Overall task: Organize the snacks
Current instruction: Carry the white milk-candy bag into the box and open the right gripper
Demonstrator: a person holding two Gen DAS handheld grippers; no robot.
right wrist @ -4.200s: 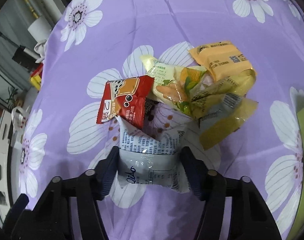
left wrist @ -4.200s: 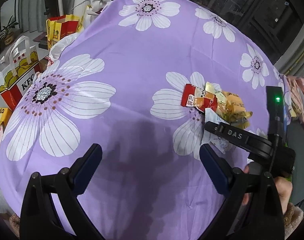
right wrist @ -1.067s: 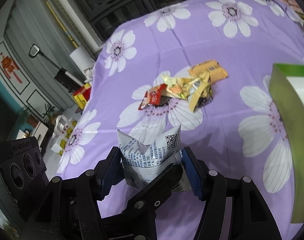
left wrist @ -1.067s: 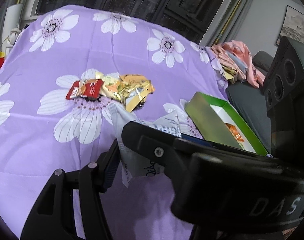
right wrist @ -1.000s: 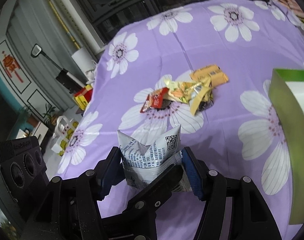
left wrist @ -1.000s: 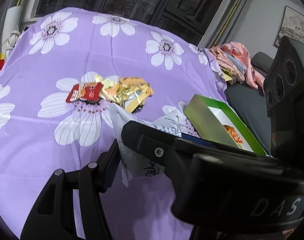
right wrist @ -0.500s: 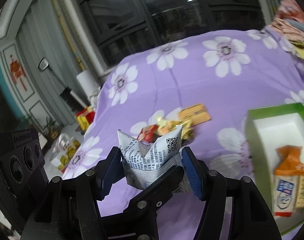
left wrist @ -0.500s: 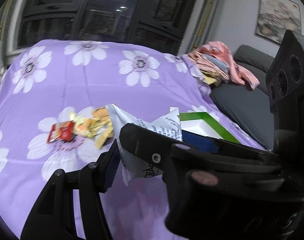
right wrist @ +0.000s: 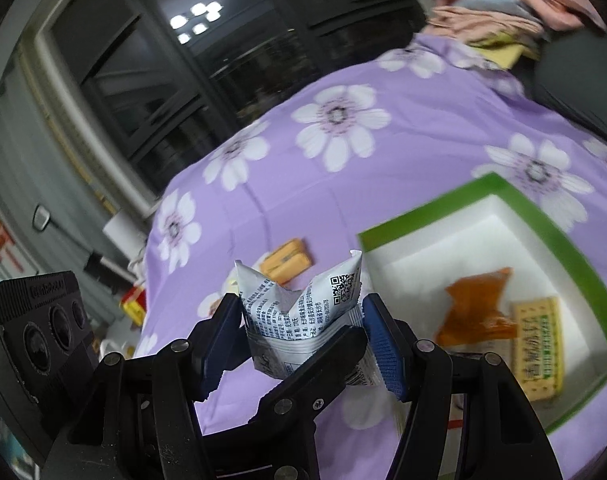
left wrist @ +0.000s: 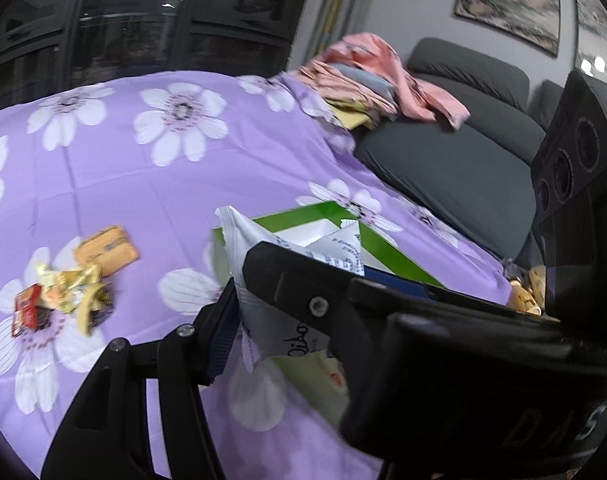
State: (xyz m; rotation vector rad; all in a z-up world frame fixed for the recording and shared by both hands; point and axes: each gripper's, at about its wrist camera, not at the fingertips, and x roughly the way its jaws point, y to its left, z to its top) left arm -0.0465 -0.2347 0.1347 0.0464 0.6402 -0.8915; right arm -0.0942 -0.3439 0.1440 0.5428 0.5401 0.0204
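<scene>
A white snack packet with blue print and a QR code (right wrist: 299,316) is pinched in my right gripper (right wrist: 301,330), held in the air to the left of a green-rimmed white box (right wrist: 563,256). The box holds an orange packet (right wrist: 477,312) and a yellow cracker pack (right wrist: 541,352). In the left wrist view the same white packet (left wrist: 263,280) sits between my left gripper's fingers (left wrist: 219,332) and the right gripper's body, which crosses in front; the left gripper's right finger is hidden. A pile of loose snacks (left wrist: 67,292) lies on the purple cloth at left.
The purple flowered cloth (left wrist: 143,184) covers the table. A grey sofa (left wrist: 463,168) with a heap of pink clothes (left wrist: 367,76) stands beyond its right edge. An orange packet (right wrist: 285,266) lies on the cloth behind the held packet. Dark windows lie behind.
Both grippers have swung right together with the white packet, away from the snack pile. The green box has come closer and its contents now show in the right wrist view.
</scene>
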